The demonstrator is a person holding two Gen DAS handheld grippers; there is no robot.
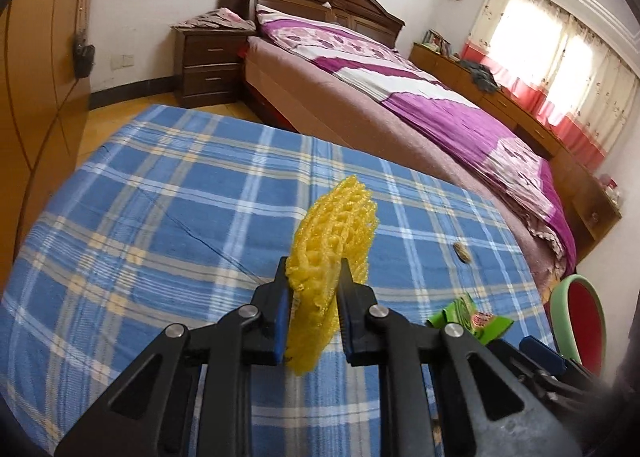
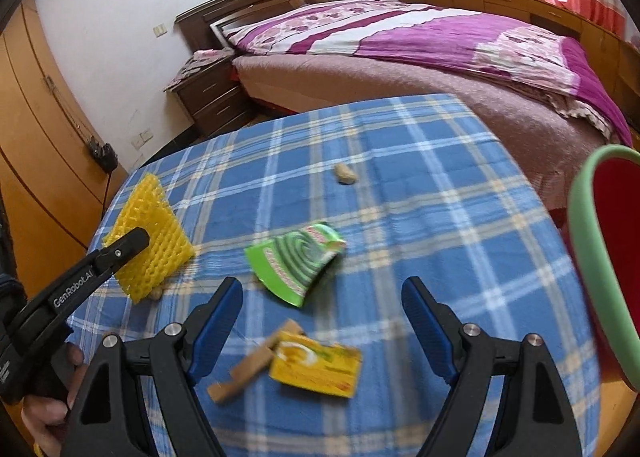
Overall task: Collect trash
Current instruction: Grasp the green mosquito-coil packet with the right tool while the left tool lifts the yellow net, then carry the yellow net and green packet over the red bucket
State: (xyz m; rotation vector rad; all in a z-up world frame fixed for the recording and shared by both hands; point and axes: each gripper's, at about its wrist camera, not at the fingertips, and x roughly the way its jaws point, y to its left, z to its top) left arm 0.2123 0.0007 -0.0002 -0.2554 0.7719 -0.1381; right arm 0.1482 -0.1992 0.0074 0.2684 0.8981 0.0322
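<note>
Left wrist view: the left gripper (image 1: 314,277) has its blue pads clamped on a yellow foam net (image 1: 332,233), which stands on edge between them, raised above the blue plaid tablecloth (image 1: 160,185). Its long axis runs away from the camera, along the fingers. Taking the net as landmark, a peanut shell (image 1: 463,251) lies on the cloth beyond it to the right, a green wrapper (image 1: 468,317) sits nearer on the same side, and the bin (image 1: 560,297), red inside with a pale green rim, waits past the table's right edge.

Right wrist view: the right gripper (image 2: 322,321) hangs over the cloth (image 2: 440,197) with jaws spread wide and nothing between them. Measured from the green wrapper (image 2: 298,263), a yellow carton (image 2: 316,369) lies just nearer the camera, between the open fingers and below them, with a tan cardboard strip (image 2: 244,373) touching its left side. The peanut shell (image 2: 345,173) rests farther off. Well to the wrapper's left, the left gripper (image 2: 134,245) grips the foam net (image 2: 150,241); a second small shell (image 2: 157,293) peeks from under it. The bin (image 2: 580,257) stands to the wrapper's right, off the table.

The bin lies across the table from the held net, so the left hand faces the longer carry. The right is nearer both bin and carton, whose long side lies roughly crosswise between the jaws.
</note>
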